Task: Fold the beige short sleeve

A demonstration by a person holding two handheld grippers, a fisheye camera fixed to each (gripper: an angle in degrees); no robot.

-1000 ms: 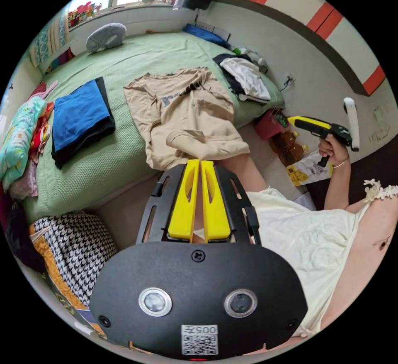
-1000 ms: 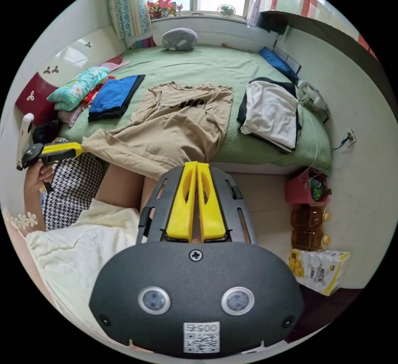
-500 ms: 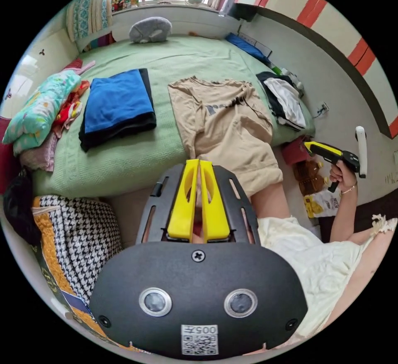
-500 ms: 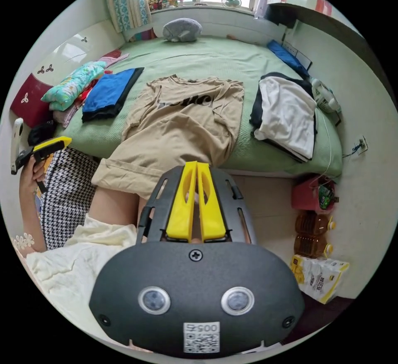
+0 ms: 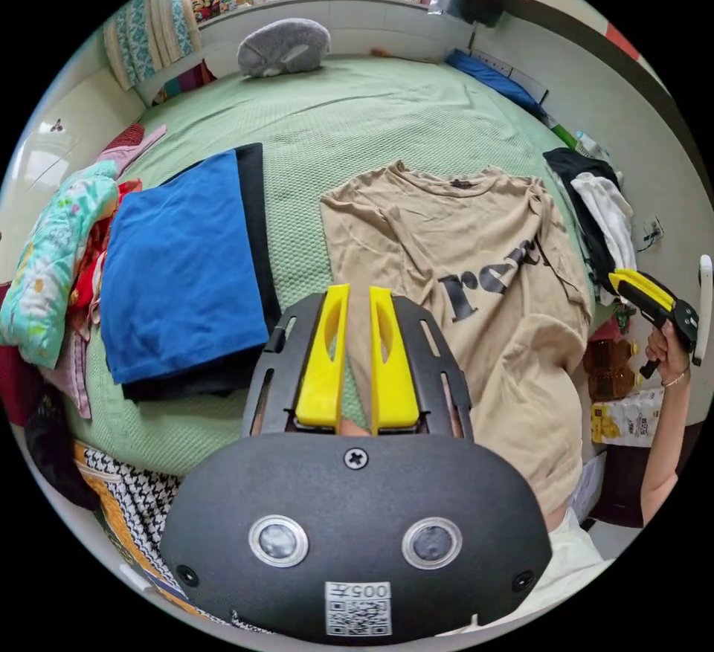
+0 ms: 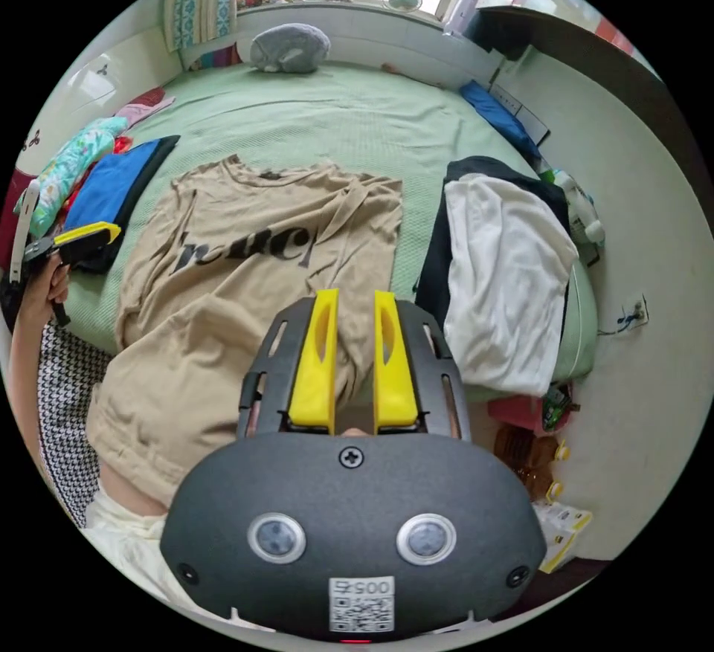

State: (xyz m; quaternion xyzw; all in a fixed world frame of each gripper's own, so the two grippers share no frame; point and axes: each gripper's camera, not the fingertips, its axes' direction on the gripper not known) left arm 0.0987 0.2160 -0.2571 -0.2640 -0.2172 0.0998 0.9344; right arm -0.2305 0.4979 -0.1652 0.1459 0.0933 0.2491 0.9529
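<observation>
Because the beige short sleeve (image 5: 476, 273) lies on the green bed (image 5: 349, 109) with its lower part hanging over the edge (onto the person's legs), it may slide off. The left gripper (image 5: 357, 295) and right gripper (image 6: 353, 302) are slightly open, holding nothing.

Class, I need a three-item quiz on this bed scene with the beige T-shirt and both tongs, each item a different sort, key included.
1. True or false: the beige T-shirt lies neatly folded on the bed.
2. Which folded garment lies beside the shirt, toward the left tongs? A) blue garment B) red C) yellow
3. Fill in: the right tongs are ____.

Key: 1 false, it hangs over the bed's edge; 2 A; 3 open.
</observation>
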